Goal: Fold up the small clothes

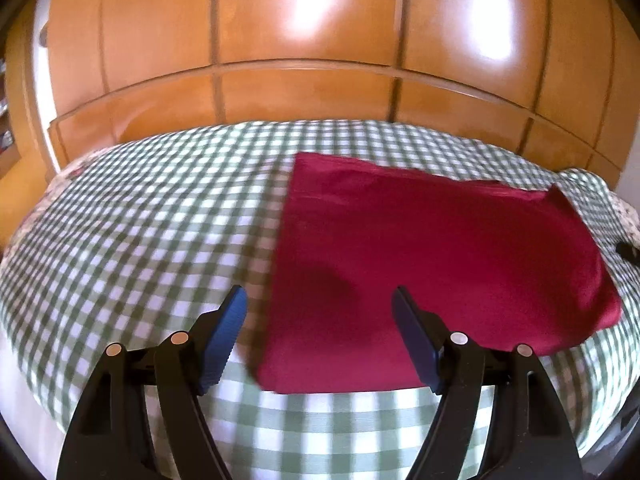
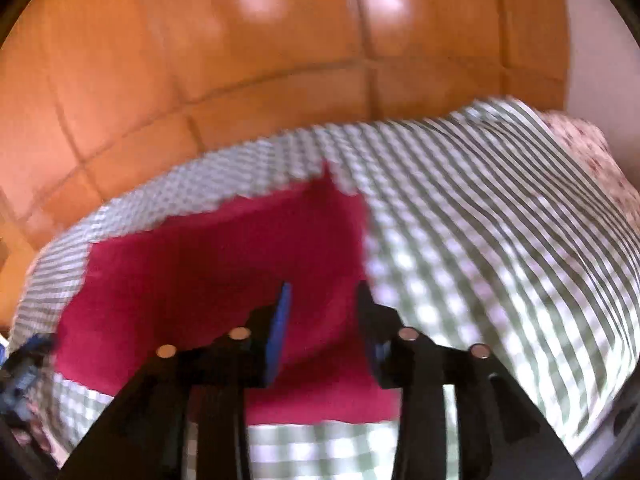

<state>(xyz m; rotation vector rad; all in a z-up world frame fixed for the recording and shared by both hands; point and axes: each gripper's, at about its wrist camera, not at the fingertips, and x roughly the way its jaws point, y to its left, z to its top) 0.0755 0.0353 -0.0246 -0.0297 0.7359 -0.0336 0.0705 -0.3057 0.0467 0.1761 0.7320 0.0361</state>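
Dark red cloth (image 1: 432,264), matte woven fabric, folded flat into a rough rectangle with a straight left edge and a doubled layer along the far edge. It lies on a green-and-white gingham cover (image 1: 140,220), soft and slightly wavy, over what looks like a bed. Behind it is a glossy orange-brown wooden panel wall (image 1: 304,40) with dark grooves and window glare.

Left gripper (image 1: 320,300): black plastic arms, blue ribbed pads, jaws spread wide, nothing between the pads. It hovers over the near-left corner of the cloth. The left finger (image 1: 226,332) sits over bare gingham just beside the cloth's left edge, the right finger over the red fabric. No contact that I can see; its shadow falls on the cloth between the fingers.

Right gripper (image 2: 324,300): frame is motion-blurred. Jaws partly apart, no fabric pinched between the pads. The cloth (image 2: 208,264) fills the view between and to the left of the fingers; its right edge runs up just past the right finger, gingham (image 2: 500,240) beyond it. Whether the tips touch the fabric, cannot tell through the blur. Floral-print fabric (image 2: 592,156) shows at the far right corner of the bed.
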